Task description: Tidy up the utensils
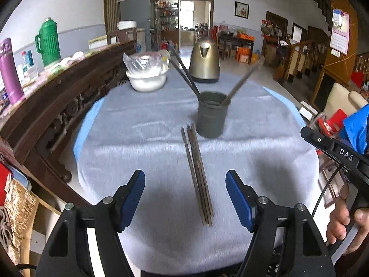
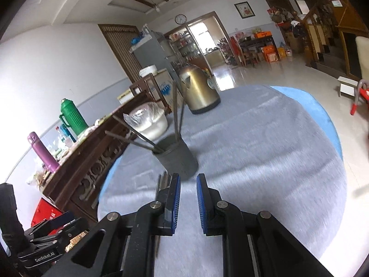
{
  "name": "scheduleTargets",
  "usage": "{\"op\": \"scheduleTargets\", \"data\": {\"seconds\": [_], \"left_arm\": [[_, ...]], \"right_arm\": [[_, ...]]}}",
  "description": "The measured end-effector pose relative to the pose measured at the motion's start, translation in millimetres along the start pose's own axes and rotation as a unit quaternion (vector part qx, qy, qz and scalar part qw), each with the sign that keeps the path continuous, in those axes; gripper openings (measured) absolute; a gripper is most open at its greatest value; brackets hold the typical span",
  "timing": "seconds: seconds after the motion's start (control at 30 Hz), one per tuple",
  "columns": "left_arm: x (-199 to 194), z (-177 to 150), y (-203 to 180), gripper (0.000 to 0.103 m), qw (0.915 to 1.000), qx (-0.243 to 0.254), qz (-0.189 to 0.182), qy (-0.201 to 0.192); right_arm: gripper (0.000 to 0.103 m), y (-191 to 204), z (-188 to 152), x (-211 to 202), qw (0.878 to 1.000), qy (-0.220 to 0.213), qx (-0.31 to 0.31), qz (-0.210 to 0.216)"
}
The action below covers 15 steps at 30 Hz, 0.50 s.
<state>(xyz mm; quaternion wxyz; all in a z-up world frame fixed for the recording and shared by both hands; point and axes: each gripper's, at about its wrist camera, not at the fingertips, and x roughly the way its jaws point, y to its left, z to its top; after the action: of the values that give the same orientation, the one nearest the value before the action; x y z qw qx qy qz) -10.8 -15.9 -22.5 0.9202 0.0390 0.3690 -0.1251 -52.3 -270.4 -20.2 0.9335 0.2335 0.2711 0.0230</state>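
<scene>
A: Starting nearest the lens in the left wrist view, what do the jaws show?

B: The left gripper [image 1: 185, 195] stands wide apart with blue pads, nothing pressed between them. The bundle of thin dark brown chopsticks [image 1: 198, 175] lies flat on the pale grey fleece tablecloth [image 1: 138, 138], lower centre of the frame, running between the fingers without touching them.

A: And the right one?

B: The right gripper [image 2: 188, 200] has its jaws nearly closed, a narrow gap left, empty.

A: Further back?

B: Just past the bundle's far end stands the dark grey cylindrical holder [image 1: 212, 115], centre frame, with several chopsticks leaning out of it. Beyond it, the gold metal electric kettle [image 1: 204, 61], upper centre, and the white bowl under clear plastic film [image 1: 147, 76] to its left.
</scene>
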Motion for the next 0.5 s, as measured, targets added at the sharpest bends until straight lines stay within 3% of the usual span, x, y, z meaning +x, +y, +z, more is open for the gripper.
{"op": "scheduleTargets", "data": {"seconds": [0.13, 0.5], "left_arm": [[-7, -12, -7, 0.073, 0.9999, 0.01, -0.003, 0.005], [-41, -23, 1, 0.075, 0.9987, 0.013, 0.025, -0.041]], "right_arm": [[0.017, 6, -12, -11, 1.0, 0.009, -0.006, -0.002], [0.017, 45, -30, -50, 0.999, -0.009, -0.041, 0.015]]}}
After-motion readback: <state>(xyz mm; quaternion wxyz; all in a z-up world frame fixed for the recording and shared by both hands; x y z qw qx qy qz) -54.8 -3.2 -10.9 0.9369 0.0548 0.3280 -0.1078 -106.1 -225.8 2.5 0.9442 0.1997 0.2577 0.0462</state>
